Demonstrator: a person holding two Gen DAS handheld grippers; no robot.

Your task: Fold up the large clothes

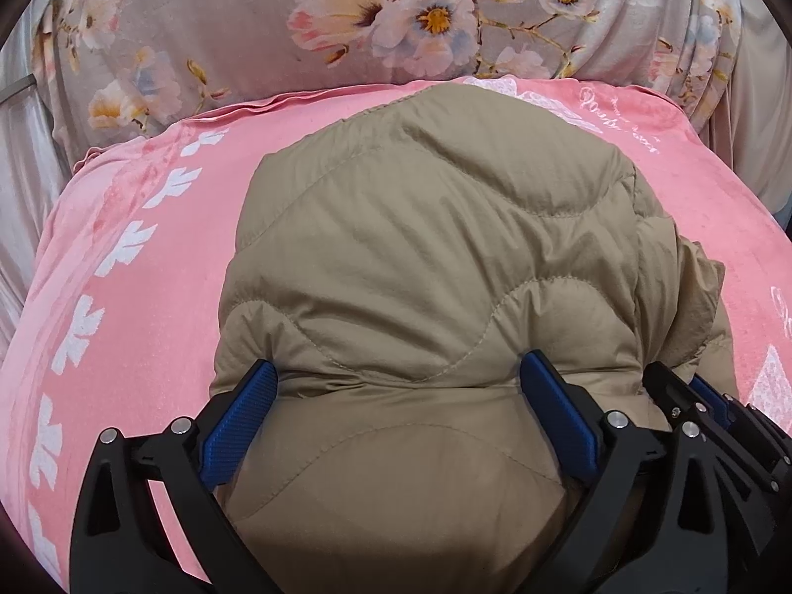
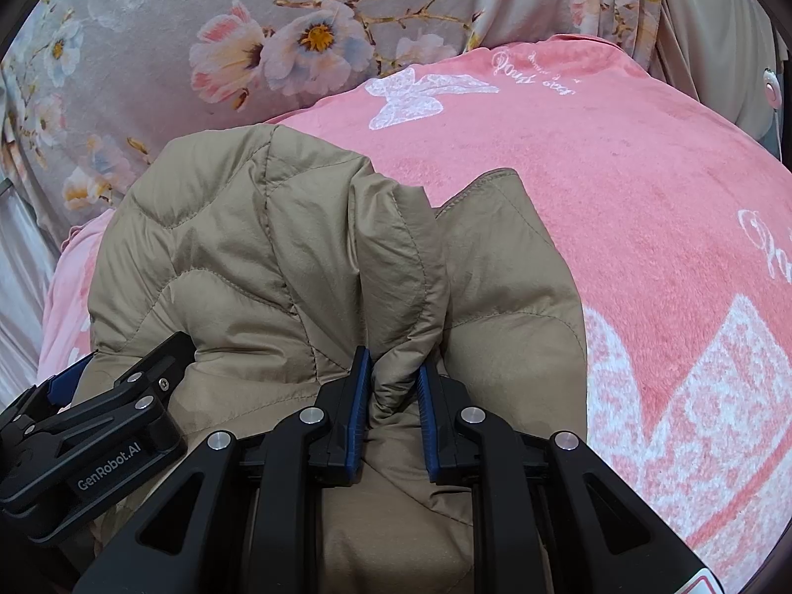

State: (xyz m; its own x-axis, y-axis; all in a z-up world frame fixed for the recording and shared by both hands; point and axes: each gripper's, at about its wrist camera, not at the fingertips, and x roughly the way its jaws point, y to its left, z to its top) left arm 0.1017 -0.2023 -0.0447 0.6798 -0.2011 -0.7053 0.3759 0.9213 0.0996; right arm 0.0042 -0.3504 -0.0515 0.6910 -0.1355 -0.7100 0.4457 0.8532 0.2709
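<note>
A tan quilted puffer jacket (image 1: 425,257) lies folded in a bundle on a pink blanket (image 1: 128,297). My left gripper (image 1: 401,376) is open wide, its blue pads (image 1: 247,416) either side of the jacket's near edge, resting against it. My right gripper (image 2: 393,376) is shut on a bunched fold of the jacket (image 2: 277,257), pinched between its blue pads (image 2: 360,396). The right gripper shows at the lower right of the left wrist view (image 1: 713,411). The left gripper shows at the lower left of the right wrist view (image 2: 99,425).
The pink blanket (image 2: 618,188) has white butterfly and leaf prints and covers the bed. A grey floral pillow (image 1: 346,24) lies behind it. Pale curtain or wall fabric (image 1: 20,208) is at the far left.
</note>
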